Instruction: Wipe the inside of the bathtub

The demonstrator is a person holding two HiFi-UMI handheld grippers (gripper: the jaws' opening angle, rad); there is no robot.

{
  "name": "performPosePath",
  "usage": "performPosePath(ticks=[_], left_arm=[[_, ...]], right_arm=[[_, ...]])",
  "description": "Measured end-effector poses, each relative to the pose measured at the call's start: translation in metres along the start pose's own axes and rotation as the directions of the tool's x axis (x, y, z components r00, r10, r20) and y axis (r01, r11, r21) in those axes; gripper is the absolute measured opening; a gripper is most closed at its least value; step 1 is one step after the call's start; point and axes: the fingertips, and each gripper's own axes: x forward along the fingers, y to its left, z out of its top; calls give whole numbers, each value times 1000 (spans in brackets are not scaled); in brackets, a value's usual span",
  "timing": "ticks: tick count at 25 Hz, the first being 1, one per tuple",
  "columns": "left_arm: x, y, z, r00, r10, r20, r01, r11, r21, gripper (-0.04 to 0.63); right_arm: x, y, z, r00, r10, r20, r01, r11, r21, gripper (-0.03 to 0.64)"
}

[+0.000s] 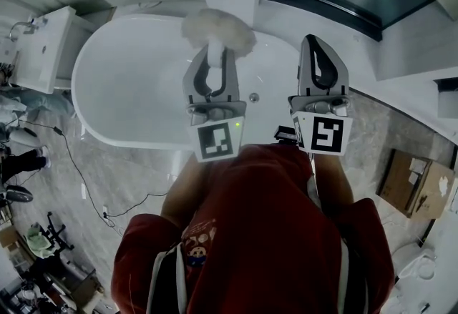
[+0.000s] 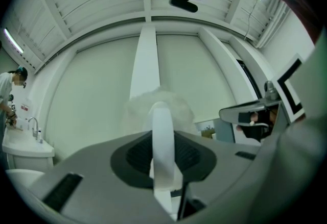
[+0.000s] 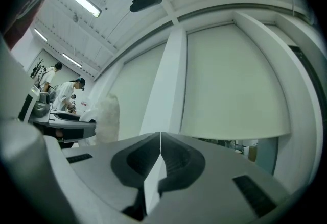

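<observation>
The white oval bathtub (image 1: 129,84) fills the upper left and centre of the head view, with a small round metal fitting (image 1: 253,97) on its inner wall near the right end. At the tub's far rim, upper centre, is the fluffy white head of a duster (image 1: 218,30) – whether it touches the surface cannot be told. Its white handle (image 2: 162,136) runs back between the jaws of the left gripper (image 1: 213,55), which are closed on it. The right gripper (image 1: 316,48) hangs just to the right, over the tub's right end, its jaws pressed together with nothing between them. A white washbasin (image 1: 43,48) stands at the upper left – a cardboard box (image 1: 415,184) lies at the lower right.
</observation>
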Motion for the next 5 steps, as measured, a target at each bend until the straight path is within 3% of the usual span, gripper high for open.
performPosePath(ticks=[5], left_arm=[[5,2,-3,1000,8,-5,-8,1000,0,94]], right_arm=[[6,-1,-7,1000,6,-13,-6,1000,7,12]])
